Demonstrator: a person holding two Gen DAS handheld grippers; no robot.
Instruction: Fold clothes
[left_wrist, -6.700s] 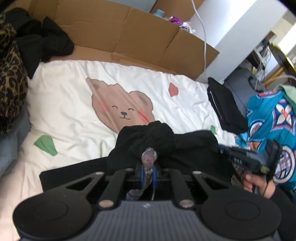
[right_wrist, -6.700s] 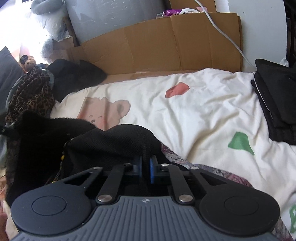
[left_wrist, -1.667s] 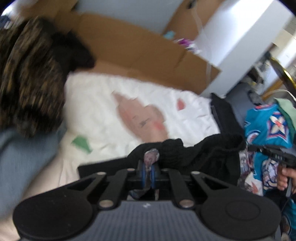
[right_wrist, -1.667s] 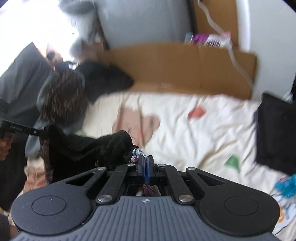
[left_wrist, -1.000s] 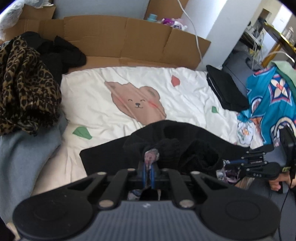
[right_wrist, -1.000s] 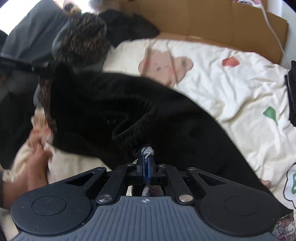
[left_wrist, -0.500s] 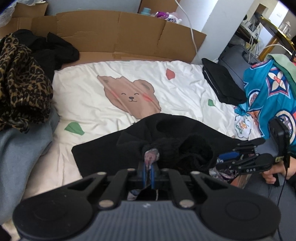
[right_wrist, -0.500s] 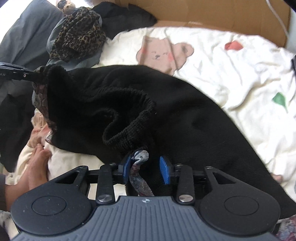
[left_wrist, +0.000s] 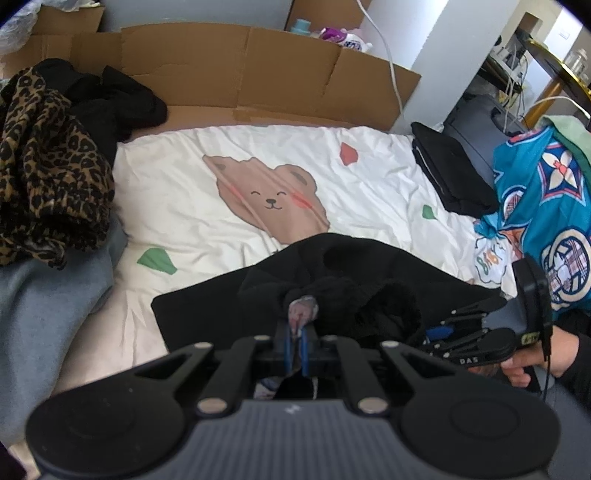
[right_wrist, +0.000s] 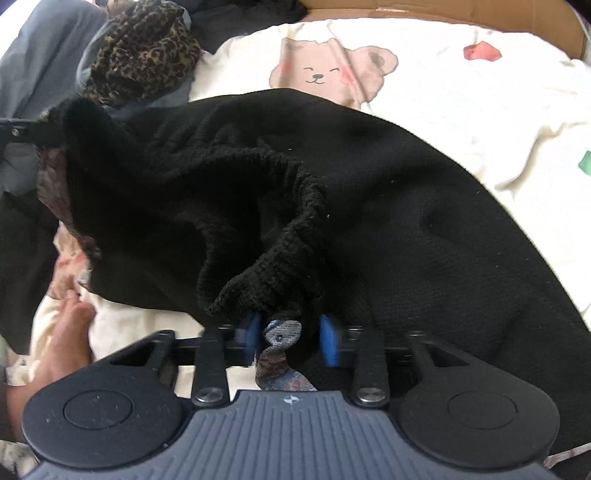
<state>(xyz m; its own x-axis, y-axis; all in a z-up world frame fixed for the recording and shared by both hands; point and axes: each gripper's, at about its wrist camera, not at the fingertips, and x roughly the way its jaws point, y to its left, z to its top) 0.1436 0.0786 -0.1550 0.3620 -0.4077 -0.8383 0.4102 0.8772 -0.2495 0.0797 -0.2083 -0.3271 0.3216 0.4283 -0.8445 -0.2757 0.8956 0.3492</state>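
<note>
White bedding with a bear print (left_wrist: 269, 199) covers the bed (left_wrist: 388, 206), with cardboard (left_wrist: 240, 70) standing along its far edge. My black knit garment (right_wrist: 424, 221) lies spread over the near edge of the bed, its ribbed hem bunched toward me.

My left tongs (left_wrist: 295, 332) are pinched tight on a patterned bit of lining with the black knit around it. My right tongs (right_wrist: 290, 334) have just been narrowing after a wider spread; the blue pads stand apart with the patterned tab and hem between them, not pressed.

I think the risk is on the right: if I pull before the pads bite, the hem slips out and the garment sags unevenly off the near edge. Closing on only the thin lining could also drag it inside out. The leopard-print pile (left_wrist: 48, 166) at the left edge could snag a loose corner.
</note>
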